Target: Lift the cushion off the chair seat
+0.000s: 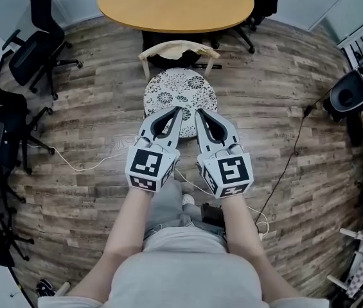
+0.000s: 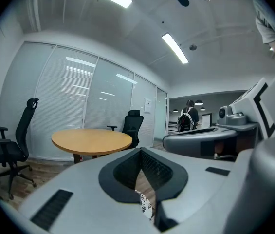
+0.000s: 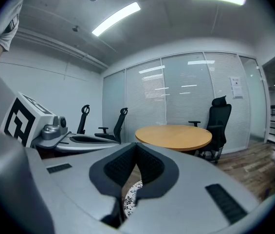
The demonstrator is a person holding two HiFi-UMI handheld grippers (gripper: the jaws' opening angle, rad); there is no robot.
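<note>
On my head feed the cushion point(image 1: 180, 92) sits in the upper middle of the frame, lying flat on the seat of the chair point(image 1: 178, 47). It is round with a dark floral print on white, so I see no long axis and no pointing end. The chair's cream backrest stands just above it in the frame, toward the table point(image 1: 175, 4), whose round wooden top fills the top centre. My left gripper point(image 1: 178, 111) and right gripper point(image 1: 199, 113) lie side by side over the cushion's lower edge, tips angled in toward each other. I cannot tell whether either touches the fabric. In the left gripper view the left gripper point(image 2: 140, 150) has its jaws closed tip to tip with nothing held. A sliver of cushion point(image 2: 144, 206) shows through the gap behind the tips. The right gripper view shows the same: the right gripper point(image 3: 136, 145) has its tips together and empty, with the cushion point(image 3: 130, 199) below. Black office chairs point(image 1: 36, 43) line the left edge, and a white cable point(image 1: 72, 162) trails across the plank floor point(image 1: 284, 108). A person point(image 2: 189, 116) with a backpack stands far off in the left gripper view.
</note>
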